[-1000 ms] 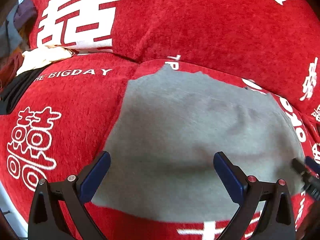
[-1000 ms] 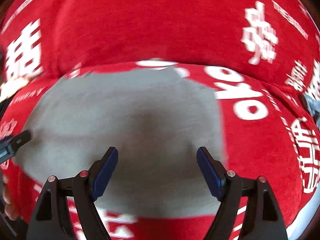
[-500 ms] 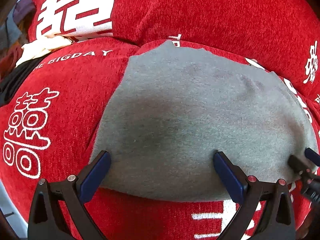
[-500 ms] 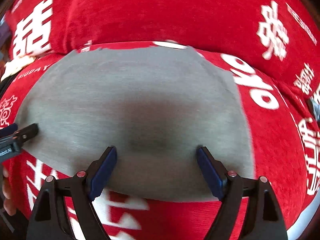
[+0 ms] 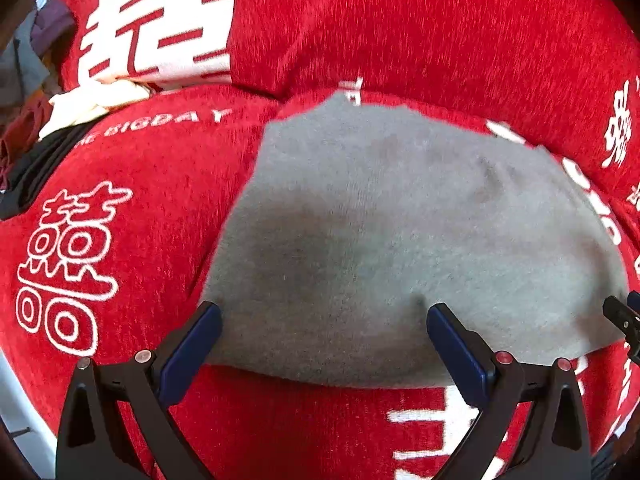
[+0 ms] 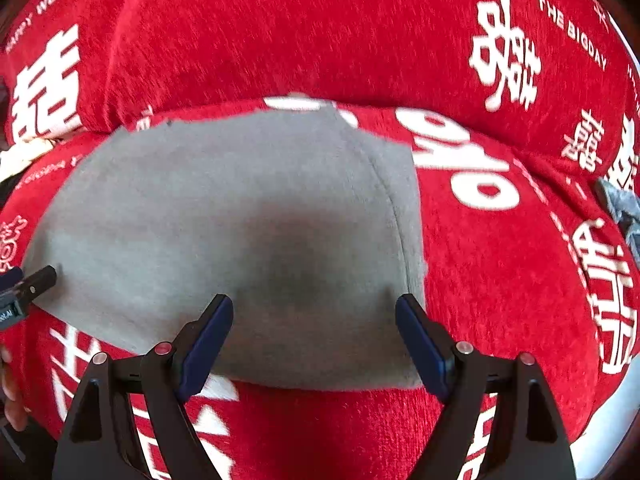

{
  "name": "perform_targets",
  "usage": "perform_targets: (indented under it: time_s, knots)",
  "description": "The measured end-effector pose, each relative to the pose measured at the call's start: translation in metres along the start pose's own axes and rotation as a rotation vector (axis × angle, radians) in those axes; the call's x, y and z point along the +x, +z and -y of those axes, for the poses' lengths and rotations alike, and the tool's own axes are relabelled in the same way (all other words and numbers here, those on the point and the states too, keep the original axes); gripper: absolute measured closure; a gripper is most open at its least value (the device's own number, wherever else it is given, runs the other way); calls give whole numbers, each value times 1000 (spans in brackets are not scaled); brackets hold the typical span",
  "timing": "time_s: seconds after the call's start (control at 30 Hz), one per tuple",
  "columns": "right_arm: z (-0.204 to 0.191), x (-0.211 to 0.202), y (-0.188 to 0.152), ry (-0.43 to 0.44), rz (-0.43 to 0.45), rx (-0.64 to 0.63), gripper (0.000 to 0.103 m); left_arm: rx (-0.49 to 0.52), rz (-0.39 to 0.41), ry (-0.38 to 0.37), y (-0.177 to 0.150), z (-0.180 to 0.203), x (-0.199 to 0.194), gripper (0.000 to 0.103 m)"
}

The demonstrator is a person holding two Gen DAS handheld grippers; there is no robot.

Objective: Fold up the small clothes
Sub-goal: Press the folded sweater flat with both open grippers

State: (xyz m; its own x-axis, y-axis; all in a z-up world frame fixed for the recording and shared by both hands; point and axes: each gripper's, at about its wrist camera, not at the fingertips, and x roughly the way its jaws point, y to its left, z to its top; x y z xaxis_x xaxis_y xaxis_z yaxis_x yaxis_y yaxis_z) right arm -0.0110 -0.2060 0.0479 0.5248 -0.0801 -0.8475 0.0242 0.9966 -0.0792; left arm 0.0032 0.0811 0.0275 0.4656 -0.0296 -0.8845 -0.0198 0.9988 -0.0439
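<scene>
Grey fleece garment (image 5: 400, 232) lies spread flat on a red plush sofa cover printed with white characters (image 5: 160, 184), on the seat part, its far edge close to the crease where seat meets backrest.

Left gripper (image 5: 322, 320): jaws spread wide, nothing between them. Blue finger pads (image 5: 192, 344) sit over the near-left portion of the garment, just above its near hem; left pad at the garment's left edge. Contact with the cloth cannot be told.

Right gripper (image 6: 314, 316): jaws likewise spread wide, empty. It hangs over the near-right portion of the garment (image 6: 240, 220); right pad sits at the garment's right edge, beside a stitched seam running along that side. A dark shadow falls on the cloth between the fingers.

Each gripper's tip shows at the margin of the other's view, at the garment's opposite near corner.

At the cover's far-left edge: a heap of mixed cloth, cream, black and dark red (image 5: 60, 120). At the right edge in the right wrist view: a small piece of grey-blue fabric (image 6: 620, 204).
</scene>
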Motion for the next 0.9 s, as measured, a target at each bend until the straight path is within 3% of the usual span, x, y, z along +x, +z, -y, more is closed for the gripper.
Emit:
perform_targets:
  time_s: [0.1, 0.23, 0.37, 0.73, 0.83, 0.9]
  knots:
    - [-11, -1, 15, 14, 16, 15, 17, -10, 10, -16, 12, 5, -1, 0]
    - [-27, 25, 34, 42, -33, 6, 17, 6, 0, -20, 36, 20, 11, 0]
    - [-32, 55, 49, 8, -75, 23, 16, -31, -80, -13, 57, 21, 42, 0]
    - [-4, 79, 90, -14, -86, 75, 10, -79, -120, -20, 103, 3, 75, 0]
    - [6, 66, 102, 19, 6, 158, 9, -156, -83, -106, 121, -2, 71, 0]
    - [0, 81, 115, 37, -37, 151, 9, -138, -101, -106, 133, 11, 81, 0]
